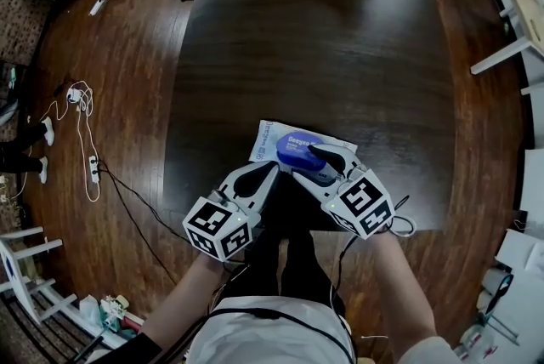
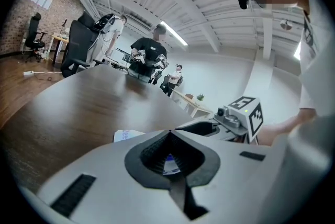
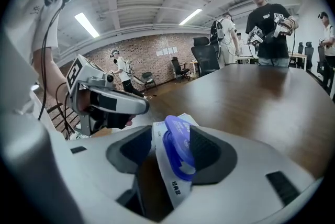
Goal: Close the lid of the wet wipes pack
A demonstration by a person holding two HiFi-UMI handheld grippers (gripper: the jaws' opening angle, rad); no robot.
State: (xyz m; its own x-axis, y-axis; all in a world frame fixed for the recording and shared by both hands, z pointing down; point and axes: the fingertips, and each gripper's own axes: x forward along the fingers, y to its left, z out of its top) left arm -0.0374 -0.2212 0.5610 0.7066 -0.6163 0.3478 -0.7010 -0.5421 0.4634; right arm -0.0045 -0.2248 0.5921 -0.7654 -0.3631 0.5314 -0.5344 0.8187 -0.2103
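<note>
Person's white shirt [image 1: 272, 337] at bottom of head view, forearms reaching out to both grippers. Landmark: wet wipes pack [image 1: 265, 139], white, lying on the dark wood table [image 1: 314, 39] close to its near edge.

Left gripper [image 1: 274, 169]: at the pack's near-left corner, tip touching or just beside the pack edge, can't tell which. Jaw tips together in the left gripper view, curved pads leaving a gap behind them. A bit of white-and-blue pack shows through that gap. Nothing seen clamped. Marker cube [image 1: 217, 226] on it, nearer the person than the pack.

Right gripper [image 1: 306, 162]: at the pack's near-right side, jaws apart, one on each side of the blue lid [image 3: 178, 145]. Lid is raised, tilted up off its darker blue ring, not closed. It sits close against the right-hand pad. On the other side, bare table shows between pad and pack edge. Small print runs along that pack edge, too small to read. Second marker cube [image 1: 365, 205] right of the pack, near the table edge.

Rest of the table beyond the pack is bare wood with glare. White cables [image 1: 85, 141] and a power strip lie on the wood floor [image 1: 127, 82], well left of the pack. Right gripper view: a person in black [image 3: 267, 24] stands well beyond the pack, past the table's far end.
</note>
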